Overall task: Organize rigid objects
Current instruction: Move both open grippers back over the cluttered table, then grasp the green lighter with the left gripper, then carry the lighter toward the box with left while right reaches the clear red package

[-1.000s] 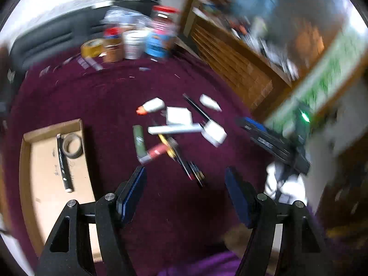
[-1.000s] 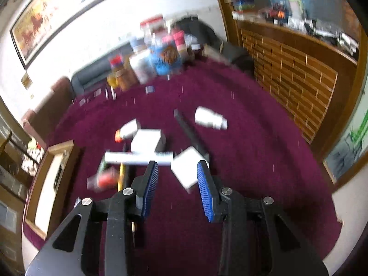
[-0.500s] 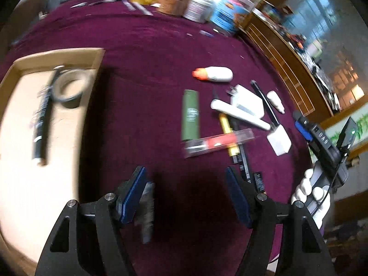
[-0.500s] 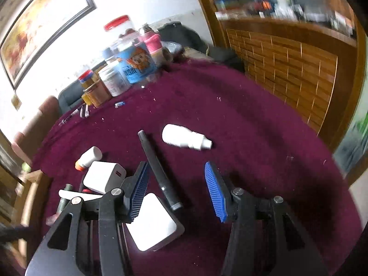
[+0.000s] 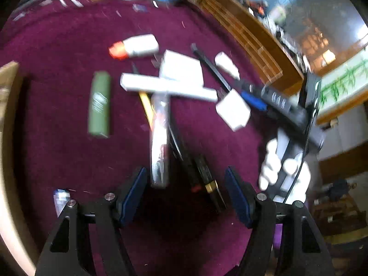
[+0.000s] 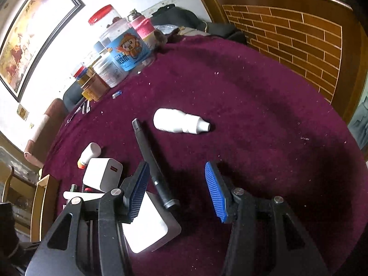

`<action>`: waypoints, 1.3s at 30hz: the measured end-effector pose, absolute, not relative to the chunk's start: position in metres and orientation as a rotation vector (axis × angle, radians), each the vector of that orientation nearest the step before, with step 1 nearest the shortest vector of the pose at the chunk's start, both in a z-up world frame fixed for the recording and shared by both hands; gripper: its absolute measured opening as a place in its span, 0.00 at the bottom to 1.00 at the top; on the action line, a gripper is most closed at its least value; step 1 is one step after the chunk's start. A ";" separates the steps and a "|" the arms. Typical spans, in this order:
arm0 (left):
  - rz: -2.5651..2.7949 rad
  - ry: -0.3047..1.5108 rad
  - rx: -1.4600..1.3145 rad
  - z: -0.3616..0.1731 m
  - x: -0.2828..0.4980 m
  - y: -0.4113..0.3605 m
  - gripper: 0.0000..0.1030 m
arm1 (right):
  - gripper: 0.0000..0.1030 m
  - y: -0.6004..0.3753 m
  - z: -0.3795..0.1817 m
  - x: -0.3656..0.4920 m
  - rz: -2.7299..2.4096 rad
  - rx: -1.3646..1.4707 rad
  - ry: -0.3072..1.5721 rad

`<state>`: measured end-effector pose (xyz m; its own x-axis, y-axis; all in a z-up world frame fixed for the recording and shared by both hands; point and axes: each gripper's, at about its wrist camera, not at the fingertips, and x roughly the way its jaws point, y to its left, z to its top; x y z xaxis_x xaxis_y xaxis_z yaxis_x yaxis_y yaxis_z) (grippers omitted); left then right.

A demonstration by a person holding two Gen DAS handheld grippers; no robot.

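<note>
Looking at the pile first: your clutter sits mid-tabletop [image 6: 264, 105] on the maroon cloth. A clear tube [image 5: 158, 138] with something red inside points straight at your left gripper [image 5: 185, 195], its near end just ahead of the left pad, and a black pen with a gold band [image 5: 202, 172] lies beside it between the two pads. A long white stick [image 5: 168, 87] lies across the top of the tube, with a yellow pencil [image 5: 146, 105] poking out from under it. A green lighter-shaped thing [image 5: 100, 103] sits apart to the left, and a white bottle with an orange cap [image 5: 135, 46] is farther back.

Your left fingers are spread wide, holding nothing. That view is pretty blurry, so small details are a wash.

Your right gripper [image 6: 177, 191] is also spread wide and holding nothing. A black marker [image 6: 151, 161] runs between its pads, closer to the left one, and a white square charger [image 6: 147, 230] sits partly under that left finger. Another white charger [image 6: 102, 174] is off to the left, and a white dropper bottle [image 6: 179, 122] lies on its side ahead. Jars [image 6: 122, 48] crowd the far edge.
</note>
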<state>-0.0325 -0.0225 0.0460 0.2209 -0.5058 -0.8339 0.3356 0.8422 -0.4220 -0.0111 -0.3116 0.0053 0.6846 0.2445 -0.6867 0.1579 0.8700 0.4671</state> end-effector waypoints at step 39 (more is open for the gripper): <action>-0.400 0.948 -0.214 0.080 -0.038 0.034 0.16 | 0.52 -0.309 0.006 -0.007 0.054 0.532 0.826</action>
